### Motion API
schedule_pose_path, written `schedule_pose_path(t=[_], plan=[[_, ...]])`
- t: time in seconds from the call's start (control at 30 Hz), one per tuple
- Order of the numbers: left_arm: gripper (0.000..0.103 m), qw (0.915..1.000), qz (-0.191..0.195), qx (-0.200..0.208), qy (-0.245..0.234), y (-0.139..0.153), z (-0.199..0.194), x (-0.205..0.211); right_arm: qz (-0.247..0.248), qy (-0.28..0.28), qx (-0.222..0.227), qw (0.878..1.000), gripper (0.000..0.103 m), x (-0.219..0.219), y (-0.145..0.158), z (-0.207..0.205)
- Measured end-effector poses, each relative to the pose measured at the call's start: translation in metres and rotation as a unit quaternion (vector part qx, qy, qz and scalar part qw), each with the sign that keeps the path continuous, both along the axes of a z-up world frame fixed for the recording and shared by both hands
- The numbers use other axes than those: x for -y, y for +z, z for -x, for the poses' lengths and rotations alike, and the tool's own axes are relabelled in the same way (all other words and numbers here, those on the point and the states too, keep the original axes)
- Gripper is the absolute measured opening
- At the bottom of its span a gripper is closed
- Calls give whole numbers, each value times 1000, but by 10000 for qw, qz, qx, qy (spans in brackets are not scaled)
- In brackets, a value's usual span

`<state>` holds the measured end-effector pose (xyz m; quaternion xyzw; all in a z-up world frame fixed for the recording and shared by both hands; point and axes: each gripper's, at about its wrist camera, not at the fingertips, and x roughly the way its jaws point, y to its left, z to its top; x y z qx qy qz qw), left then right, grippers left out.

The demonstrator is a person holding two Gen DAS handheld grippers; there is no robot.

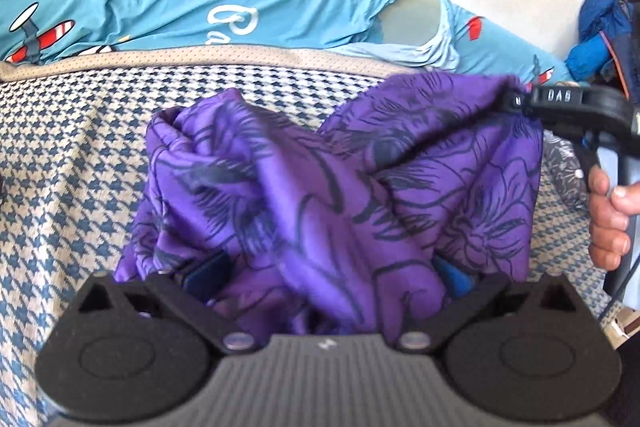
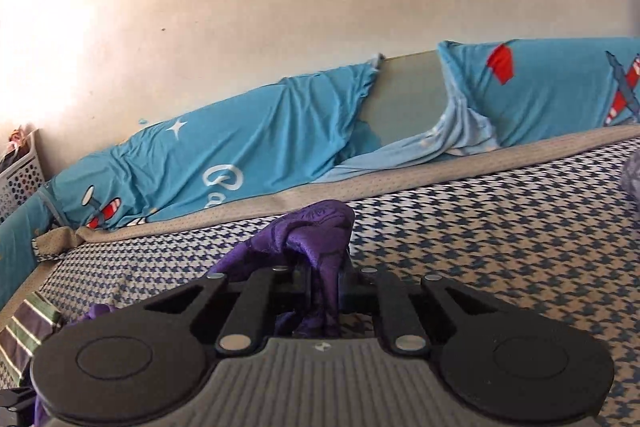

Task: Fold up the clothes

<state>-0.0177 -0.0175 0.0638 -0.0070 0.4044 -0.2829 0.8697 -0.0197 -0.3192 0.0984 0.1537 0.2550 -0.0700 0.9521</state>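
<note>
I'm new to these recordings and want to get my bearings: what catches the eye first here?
The purple floral garment dominates, bunched up above the houndstooth bedspread. The right tongs are clamped on a gathered fold of it, and the left tongs have it bundled between their blue pads. Behind, against the wall, lies bright turquoise bedding with aeroplane prints.

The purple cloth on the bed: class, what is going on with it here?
A person holds a gripper in each hand. The right gripper is shut on a bunched edge of the purple floral garment. The left gripper is open, with the cloth draped between its fingers. The garment is crumpled and unfolded above the houndstooth bedcover.
</note>
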Motion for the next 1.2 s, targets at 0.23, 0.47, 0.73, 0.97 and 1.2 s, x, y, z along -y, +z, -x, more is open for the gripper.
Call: schedule_pose_path(t=[0.23, 0.47, 0.73, 0.97, 1.2], plan=[[103, 9979, 430, 167, -460, 20, 13, 8, -78, -901, -514, 9946, 9, 57, -5, 37], [103, 9971, 749, 128, 14, 35, -2, -9, 124, -1052, -1288, 9860, 9, 71, -24, 50], [103, 9887, 1095, -254, 994, 33, -37, -43, 354, -753, -1536, 9846, 42, 70, -19, 62], [103, 9770, 1336, -649, 1533, 26, -64, -60, -47, -677, -1170, 9908, 48, 81, -2, 71], [103, 9745, 1250, -1230, 1399, 5, -91, -51, -315, -557, -882, 9940, 66, 86, 8, 68]])
